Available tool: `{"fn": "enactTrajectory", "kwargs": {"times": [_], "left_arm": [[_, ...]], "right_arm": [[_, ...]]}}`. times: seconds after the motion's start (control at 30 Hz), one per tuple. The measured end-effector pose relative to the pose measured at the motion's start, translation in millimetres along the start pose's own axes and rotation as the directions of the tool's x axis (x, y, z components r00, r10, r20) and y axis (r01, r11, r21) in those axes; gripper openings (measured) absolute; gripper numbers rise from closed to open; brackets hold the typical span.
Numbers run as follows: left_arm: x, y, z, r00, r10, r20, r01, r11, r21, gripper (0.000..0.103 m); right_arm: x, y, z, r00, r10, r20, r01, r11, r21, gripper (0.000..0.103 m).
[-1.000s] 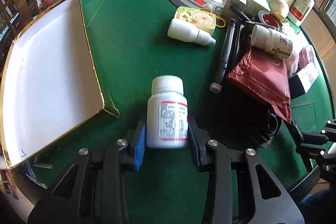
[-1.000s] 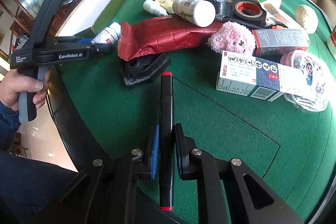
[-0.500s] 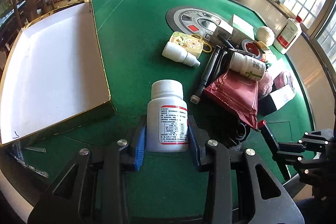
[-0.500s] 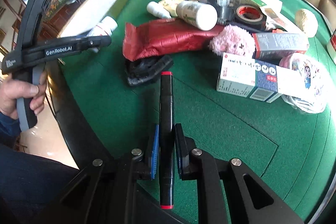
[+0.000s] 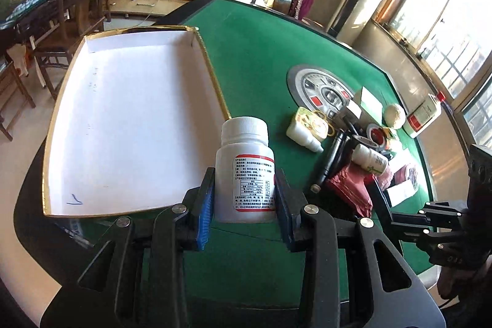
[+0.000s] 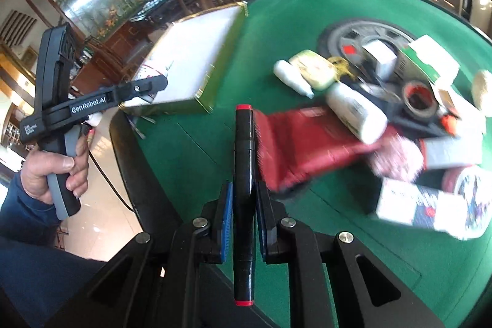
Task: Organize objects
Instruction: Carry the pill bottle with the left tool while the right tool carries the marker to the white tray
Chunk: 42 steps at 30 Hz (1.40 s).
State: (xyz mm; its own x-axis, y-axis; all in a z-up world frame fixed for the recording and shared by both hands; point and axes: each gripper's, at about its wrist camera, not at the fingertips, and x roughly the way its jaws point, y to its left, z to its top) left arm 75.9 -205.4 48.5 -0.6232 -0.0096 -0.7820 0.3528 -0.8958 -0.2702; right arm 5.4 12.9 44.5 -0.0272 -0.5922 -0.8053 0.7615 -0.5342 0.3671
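My left gripper (image 5: 244, 206) is shut on a white pill bottle (image 5: 245, 171) with a red-bordered label, held upright above the green table near the corner of a white gold-rimmed box (image 5: 212, 76). My right gripper (image 6: 243, 208) is shut on a black marker (image 6: 244, 189) with red ends, lifted over the table's near edge. In the right wrist view the left gripper (image 6: 153, 82) hangs beside the white box (image 6: 215, 17), with a hand (image 6: 55, 174) on its handle. The right gripper's black frame (image 5: 442, 223) shows at the right of the left wrist view.
A pile sits on the right of the green table (image 5: 264, 57): a red pouch (image 6: 307, 140), white bottles (image 6: 356, 109), a tape roll (image 6: 418, 97), cartons, a pink plush toy and a black marker (image 5: 330, 162). A round dial panel (image 5: 319, 85) lies mid-table. Chairs stand beyond the box.
Both grippers have risen and swung left with their loads. The pill bottle now hangs by the box's near corner, and the marker has lifted away from the pile toward the box.
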Motion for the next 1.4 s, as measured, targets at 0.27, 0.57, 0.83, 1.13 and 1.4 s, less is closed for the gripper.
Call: {"fn": "enactTrajectory", "kwargs": {"times": [0.27, 0.57, 0.83, 1.13, 1.4], "left_arm": [[4.2, 63.3, 41.5, 0.999, 0.041, 0.0, -0.041, 0.998, -0.052, 0.035], [59.8, 97.6, 96.6, 0.999, 0.023, -0.039, -0.026, 0.996, -0.089, 0.035], [103.3, 119.5, 129.0, 0.997, 0.002, -0.079, -0.015, 0.985, -0.172, 0.035], [140.6, 138.8, 145.5, 0.993, 0.028, -0.116, -0.048, 0.984, -0.173, 0.035], [150.1, 137.2, 145.9, 0.994, 0.027, -0.107, -0.043, 0.987, -0.157, 0.035]], "right_arm": [[56.0, 55.3, 95.0, 0.999, 0.05, 0.009, -0.05, 0.998, -0.047, 0.013], [142.6, 73.0, 208.8, 0.999, -0.049, -0.012, 0.049, 0.999, -0.014, 0.013], [199.4, 67.6, 265.7, 0.99, -0.129, -0.051, 0.129, 0.992, -0.003, 0.013], [246.3, 49.7, 301.4, 0.971, -0.209, -0.112, 0.209, 0.978, -0.013, 0.013], [267.3, 39.4, 306.9, 0.959, -0.245, -0.145, 0.247, 0.969, -0.001, 0.013]]}}
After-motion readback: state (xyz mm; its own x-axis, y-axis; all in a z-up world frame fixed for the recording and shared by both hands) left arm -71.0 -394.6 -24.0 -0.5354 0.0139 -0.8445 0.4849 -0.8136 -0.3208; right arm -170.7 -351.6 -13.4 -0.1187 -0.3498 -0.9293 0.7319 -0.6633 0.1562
